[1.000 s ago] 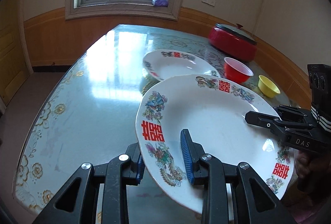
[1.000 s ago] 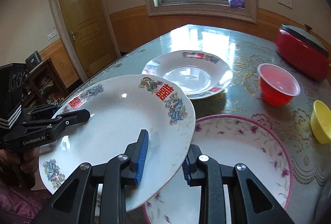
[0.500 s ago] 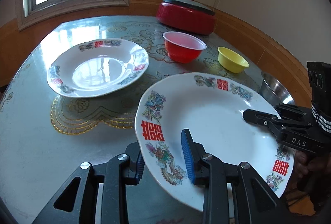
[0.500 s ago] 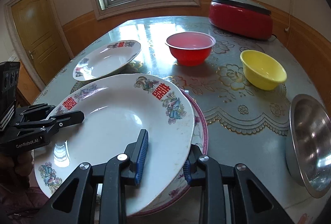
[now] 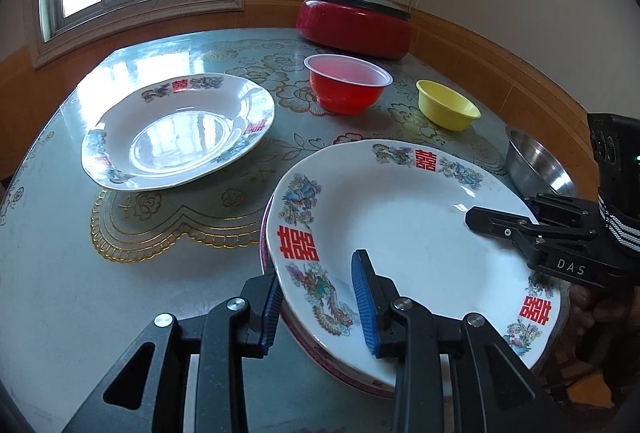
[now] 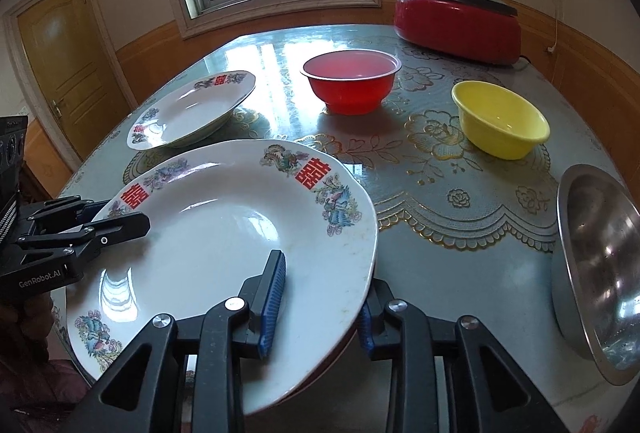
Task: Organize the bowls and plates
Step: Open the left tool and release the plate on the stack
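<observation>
A large white plate with red characters (image 5: 408,233) (image 6: 224,245) rests on a pink-rimmed plate (image 5: 304,343), of which only the edge shows. My left gripper (image 5: 320,307) straddles its near-left rim, jaws slightly apart. My right gripper (image 6: 318,307) straddles the opposite rim, jaws also apart; it shows in the left wrist view (image 5: 520,225). A second white plate (image 5: 180,131) (image 6: 192,109) lies farther left. A red bowl (image 5: 346,83) (image 6: 352,81), a yellow bowl (image 5: 448,105) (image 6: 500,123) and a steel bowl (image 5: 536,165) (image 6: 600,257) stand at the right.
A red lidded pot (image 5: 356,21) (image 6: 458,19) stands at the table's far right corner by the wall. The glass-topped table (image 5: 80,273) has a gold-patterned mat. A window is behind, a wooden door (image 6: 64,69) at the left.
Both grippers swung the large plate to the right and lowered it onto the pink-rimmed plate. The jaws have loosened a little around its rim.
</observation>
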`<state>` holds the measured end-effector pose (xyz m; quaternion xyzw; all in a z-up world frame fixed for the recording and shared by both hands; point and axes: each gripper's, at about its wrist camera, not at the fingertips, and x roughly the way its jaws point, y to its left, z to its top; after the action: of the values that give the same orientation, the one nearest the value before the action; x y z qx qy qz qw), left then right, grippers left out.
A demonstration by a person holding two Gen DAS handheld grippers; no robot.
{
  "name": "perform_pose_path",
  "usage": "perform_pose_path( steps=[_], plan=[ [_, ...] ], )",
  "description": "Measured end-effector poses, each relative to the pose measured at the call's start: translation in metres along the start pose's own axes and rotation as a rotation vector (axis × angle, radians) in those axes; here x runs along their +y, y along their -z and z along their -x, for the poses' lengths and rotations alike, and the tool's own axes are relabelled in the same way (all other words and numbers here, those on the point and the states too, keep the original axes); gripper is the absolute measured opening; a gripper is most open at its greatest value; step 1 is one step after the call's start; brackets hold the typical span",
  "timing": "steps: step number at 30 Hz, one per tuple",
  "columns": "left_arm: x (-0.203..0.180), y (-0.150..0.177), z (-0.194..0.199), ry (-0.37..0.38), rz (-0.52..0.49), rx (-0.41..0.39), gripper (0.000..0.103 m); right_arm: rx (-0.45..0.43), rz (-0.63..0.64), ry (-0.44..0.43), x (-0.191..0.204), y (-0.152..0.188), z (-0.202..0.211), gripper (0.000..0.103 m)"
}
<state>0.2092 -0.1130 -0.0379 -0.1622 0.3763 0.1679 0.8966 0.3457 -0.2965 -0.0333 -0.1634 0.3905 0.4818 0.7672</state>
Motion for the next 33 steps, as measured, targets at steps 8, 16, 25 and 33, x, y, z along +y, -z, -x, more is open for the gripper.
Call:
perform_pose_path(
  steps=[8, 16, 25, 33],
  plan=[
    [0.003, -0.001, 0.004, 0.027, 0.028, 0.015, 0.034, 0.027, -0.031, -0.031, 0.0, 0.0, -0.001, 0.036],
    [0.002, 0.002, 0.006, 0.057, 0.017, 0.05, 0.036, 0.006, -0.098, -0.066, -0.005, 0.006, 0.007, 0.036],
    [0.003, 0.003, 0.014, 0.033, 0.001, 0.059, 0.041, 0.012, -0.047, -0.005, 0.007, 0.013, 0.018, 0.036],
    [0.012, 0.008, 0.016, 0.043, 0.035, 0.067, 0.042, 0.008, -0.015, 0.057, 0.008, 0.013, 0.024, 0.034]
  ],
)
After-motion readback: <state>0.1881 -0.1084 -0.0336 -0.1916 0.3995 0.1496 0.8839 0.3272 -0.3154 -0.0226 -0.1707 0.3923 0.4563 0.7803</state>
